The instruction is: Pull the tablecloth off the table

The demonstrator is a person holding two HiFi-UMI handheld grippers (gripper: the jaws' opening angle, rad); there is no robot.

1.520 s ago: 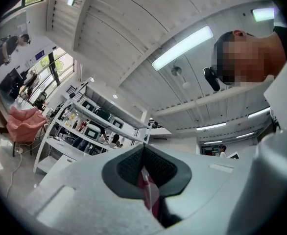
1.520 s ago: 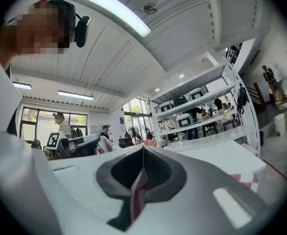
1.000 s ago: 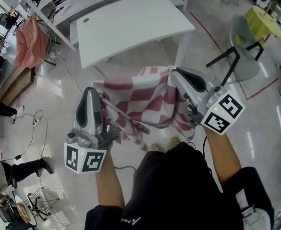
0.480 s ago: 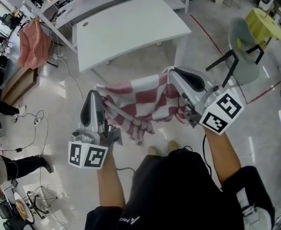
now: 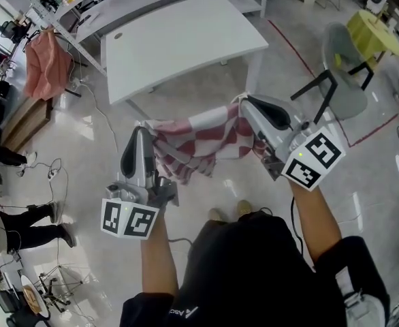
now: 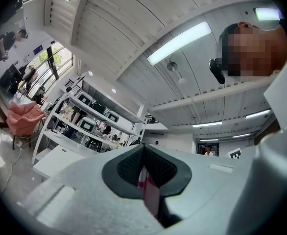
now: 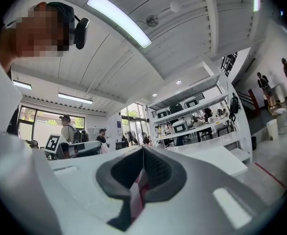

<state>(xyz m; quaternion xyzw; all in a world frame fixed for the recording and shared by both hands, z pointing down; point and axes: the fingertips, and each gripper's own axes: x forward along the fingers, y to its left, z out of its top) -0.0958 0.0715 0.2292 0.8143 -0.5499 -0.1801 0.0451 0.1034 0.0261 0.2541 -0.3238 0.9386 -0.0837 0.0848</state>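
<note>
A red-and-white checked tablecloth (image 5: 199, 136) hangs off the table between my two grippers in the head view, sagging in folds over the floor. My left gripper (image 5: 145, 126) is shut on one end of the tablecloth (image 6: 150, 195), a strip of which shows between its pads. My right gripper (image 5: 244, 103) is shut on the other end of the tablecloth (image 7: 137, 189). The white table (image 5: 179, 41) stands bare beyond the cloth. Both gripper views tilt up toward the ceiling.
A grey chair (image 5: 342, 73) stands to the right of the table, with a yellow-green stool (image 5: 373, 33) behind it. A pink cloth (image 5: 43, 63) hangs on a rack at the left. Cables (image 5: 46, 176) lie on the floor. Shelving runs behind the table.
The grippers have drawn the tablecloth in closer together, so it hangs shorter and more bunched. The left gripper has shifted right and slightly down in the view.
</note>
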